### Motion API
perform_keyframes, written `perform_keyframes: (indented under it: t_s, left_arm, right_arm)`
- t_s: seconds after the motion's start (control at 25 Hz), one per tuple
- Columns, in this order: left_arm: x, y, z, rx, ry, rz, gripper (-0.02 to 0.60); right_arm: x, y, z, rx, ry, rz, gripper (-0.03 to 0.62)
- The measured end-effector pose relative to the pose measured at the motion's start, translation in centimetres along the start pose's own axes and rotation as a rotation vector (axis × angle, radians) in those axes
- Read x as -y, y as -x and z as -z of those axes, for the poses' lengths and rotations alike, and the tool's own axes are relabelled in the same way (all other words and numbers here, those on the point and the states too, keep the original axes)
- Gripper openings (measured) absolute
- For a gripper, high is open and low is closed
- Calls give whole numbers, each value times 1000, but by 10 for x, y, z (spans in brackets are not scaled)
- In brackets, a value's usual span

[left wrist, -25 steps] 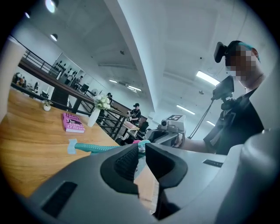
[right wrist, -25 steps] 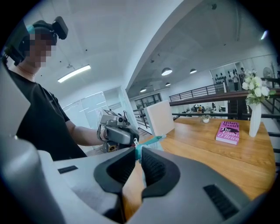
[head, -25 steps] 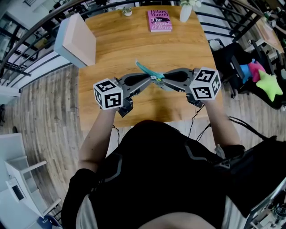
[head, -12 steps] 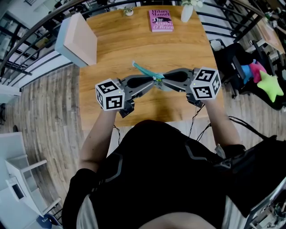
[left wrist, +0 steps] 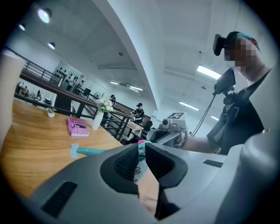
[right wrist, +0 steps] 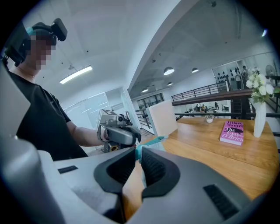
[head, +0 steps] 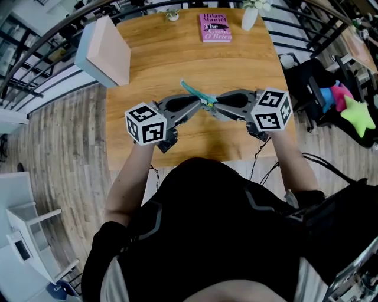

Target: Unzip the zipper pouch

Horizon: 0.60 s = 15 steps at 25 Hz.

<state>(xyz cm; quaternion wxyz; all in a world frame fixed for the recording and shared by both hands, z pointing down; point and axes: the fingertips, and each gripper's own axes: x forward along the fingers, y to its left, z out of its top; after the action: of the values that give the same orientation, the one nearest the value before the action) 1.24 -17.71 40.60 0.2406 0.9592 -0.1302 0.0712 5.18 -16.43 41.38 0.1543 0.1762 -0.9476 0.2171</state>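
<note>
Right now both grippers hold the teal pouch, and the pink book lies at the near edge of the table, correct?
Not quite: the pink book lies at the far edge of the table, beside the white vase, as the head view shows. The left gripper and right gripper do both hold the teal pouch.

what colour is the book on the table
The book is pink, clearest in the head view.
</note>
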Motion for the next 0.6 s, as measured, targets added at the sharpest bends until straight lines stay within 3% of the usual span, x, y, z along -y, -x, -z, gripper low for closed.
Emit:
perform_keyframes:
  t_s: [0.36,0.6]
  left_arm:
    - [2,-2,6,-17,6,28,57]
    - [-3,0,7,-40,-38,-27,32]
  right_arm:
    - [0,-3,-1,-6,7,-11,52]
    - [1,-6,1,-18,7,2,52]
